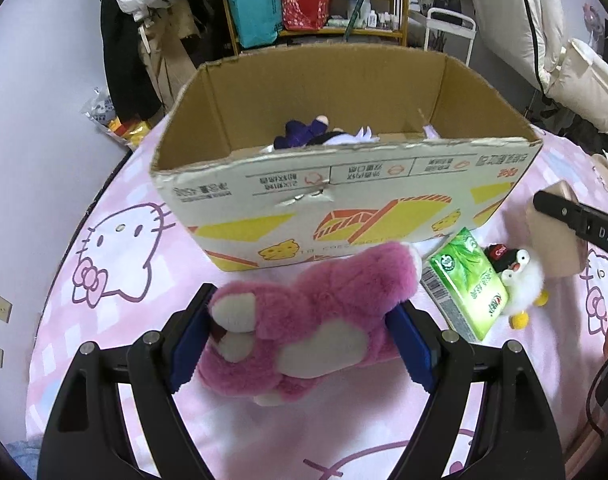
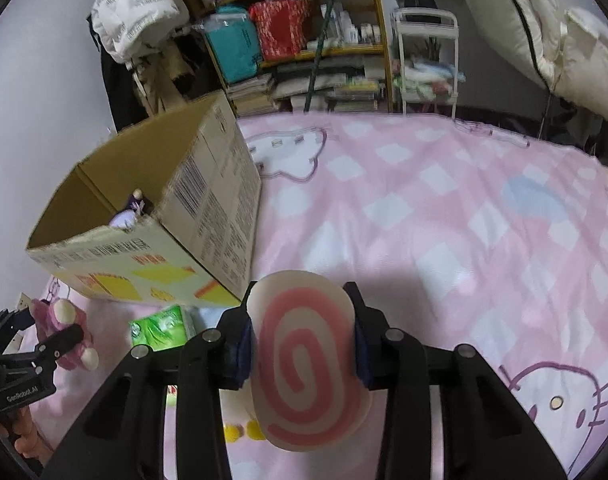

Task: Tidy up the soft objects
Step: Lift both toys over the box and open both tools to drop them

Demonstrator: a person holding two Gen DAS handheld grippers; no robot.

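— Fingers first: what are yours doing?
— Both pairs are clenched. My left gripper [image 1: 299, 344] grasps the pink plush bear [image 1: 316, 312], lifted just in front of the cardboard box [image 1: 344, 196]. My right gripper [image 2: 301, 344] squeezes the swirl cushion [image 2: 308, 364] over the pink bedspread [image 2: 444, 208].
— Smaller things?
— A green tissue pack [image 1: 468, 284] lies right of the bear, with a small penguin toy [image 1: 522, 280] touching it. A purple doll [image 1: 304, 132] lies inside the box.

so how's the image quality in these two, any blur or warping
Left wrist view: heavy fisheye bowing of the cardboard box, dark corners, pink plush bear reasonably sharp. Right wrist view: same curving, the swirl-patterned cushion close and soft, its shadow on the pink bedspread; no strong glare in either.
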